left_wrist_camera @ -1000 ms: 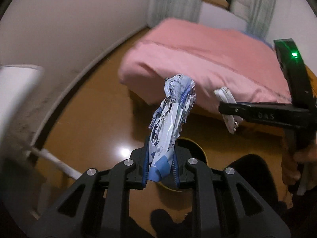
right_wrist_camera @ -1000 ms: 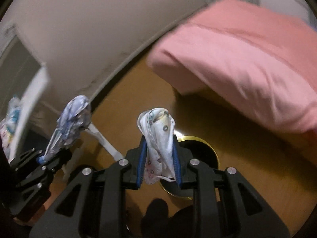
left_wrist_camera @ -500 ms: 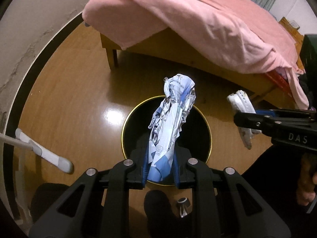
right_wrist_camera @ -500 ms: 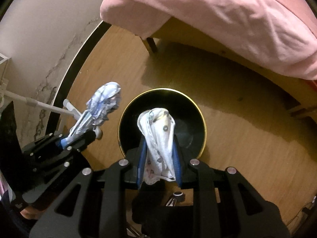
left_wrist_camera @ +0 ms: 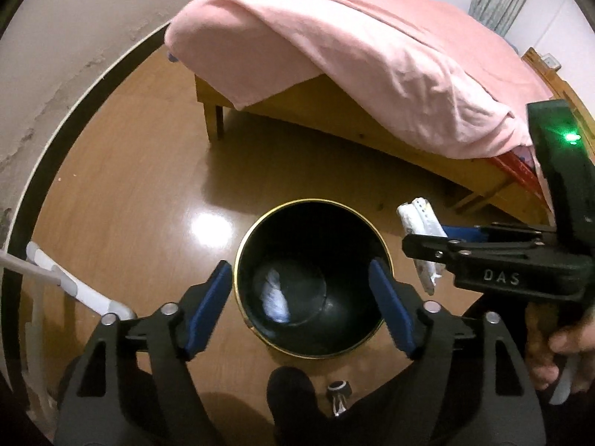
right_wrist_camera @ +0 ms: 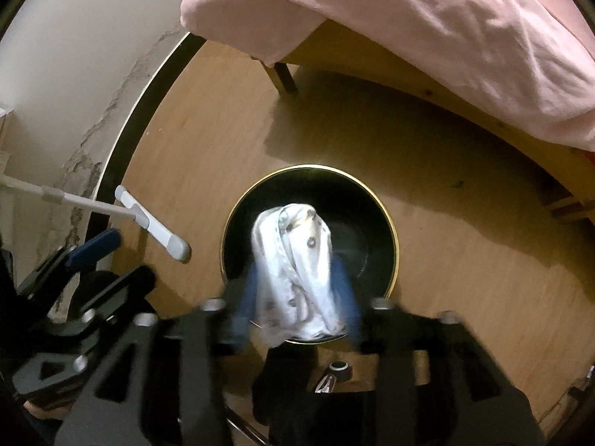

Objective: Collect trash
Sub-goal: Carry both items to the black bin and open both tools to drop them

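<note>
The left tongs (left_wrist_camera: 299,304) have just been opening and now gape wide with nothing between them, above the round black gold-rimmed bin (left_wrist_camera: 260,329) on the wooden floor (left_wrist_camera: 141,186). A crumpled blue-white wrapper (left_wrist_camera: 274,295) lies dimly at the bin's bottom. The right tongs (right_wrist_camera: 295,301), blurred, have just been parting; the patterned white crumpled cloth (right_wrist_camera: 293,260) sits between them, grip unclear

Below the left gripper (left_wrist_camera: 299,306) stands the bin (left_wrist_camera: 238,290) with a crumpled wrapper (left_wrist_camera: 275,295) in it, the bed (left_wrist_camera: 372,44) beyond, a mop head (left_wrist_camera: 74,286) to its left, and the right gripper (left_wrist_camera: 427,256) to its right.
</note>
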The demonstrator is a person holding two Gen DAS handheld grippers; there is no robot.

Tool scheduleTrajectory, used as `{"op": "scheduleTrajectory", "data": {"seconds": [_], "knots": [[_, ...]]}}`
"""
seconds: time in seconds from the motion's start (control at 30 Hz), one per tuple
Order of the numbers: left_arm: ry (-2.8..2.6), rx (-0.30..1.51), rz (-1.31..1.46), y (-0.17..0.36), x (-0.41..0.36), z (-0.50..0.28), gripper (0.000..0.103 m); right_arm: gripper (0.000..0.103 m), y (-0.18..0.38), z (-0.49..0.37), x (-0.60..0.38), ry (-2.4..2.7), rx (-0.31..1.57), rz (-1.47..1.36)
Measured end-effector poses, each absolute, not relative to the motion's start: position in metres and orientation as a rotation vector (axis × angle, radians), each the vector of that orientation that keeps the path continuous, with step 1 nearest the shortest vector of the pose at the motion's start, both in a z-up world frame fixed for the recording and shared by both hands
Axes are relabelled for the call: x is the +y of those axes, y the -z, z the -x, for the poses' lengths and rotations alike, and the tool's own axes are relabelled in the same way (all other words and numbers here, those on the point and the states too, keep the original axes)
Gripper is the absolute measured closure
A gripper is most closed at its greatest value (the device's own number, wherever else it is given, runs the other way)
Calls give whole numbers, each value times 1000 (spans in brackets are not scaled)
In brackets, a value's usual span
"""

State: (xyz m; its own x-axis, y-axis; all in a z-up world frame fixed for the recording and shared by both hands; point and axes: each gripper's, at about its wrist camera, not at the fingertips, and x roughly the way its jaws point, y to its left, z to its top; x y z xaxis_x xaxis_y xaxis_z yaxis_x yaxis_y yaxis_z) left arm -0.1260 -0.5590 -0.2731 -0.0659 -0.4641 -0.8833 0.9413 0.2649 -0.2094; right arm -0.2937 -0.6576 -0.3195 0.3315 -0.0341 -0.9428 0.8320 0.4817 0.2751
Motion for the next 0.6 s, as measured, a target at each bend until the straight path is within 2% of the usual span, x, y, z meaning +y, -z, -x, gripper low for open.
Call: {"op": "scheduleTrajectory", "data": {"seconds": [0.03,0.07,0.17,0.33,0.6], "knots": [[1256,1081,-571,268,-557,125,22,41,318,295,-658,685,1086,-903],[1253,1072,-570,263,-554,124,21,39,316,295,-659,688,1080,-904],[1226,1037,-571,244,-545,119,15,38,309,293,-662,690,1065,-905],[1190,986,-545,195,-521,108,13,31,270,279,-663,682,1029,-853],[1066,826,-452,77,-425,71,12,30,143,206,-622,550,876,-620]]}}
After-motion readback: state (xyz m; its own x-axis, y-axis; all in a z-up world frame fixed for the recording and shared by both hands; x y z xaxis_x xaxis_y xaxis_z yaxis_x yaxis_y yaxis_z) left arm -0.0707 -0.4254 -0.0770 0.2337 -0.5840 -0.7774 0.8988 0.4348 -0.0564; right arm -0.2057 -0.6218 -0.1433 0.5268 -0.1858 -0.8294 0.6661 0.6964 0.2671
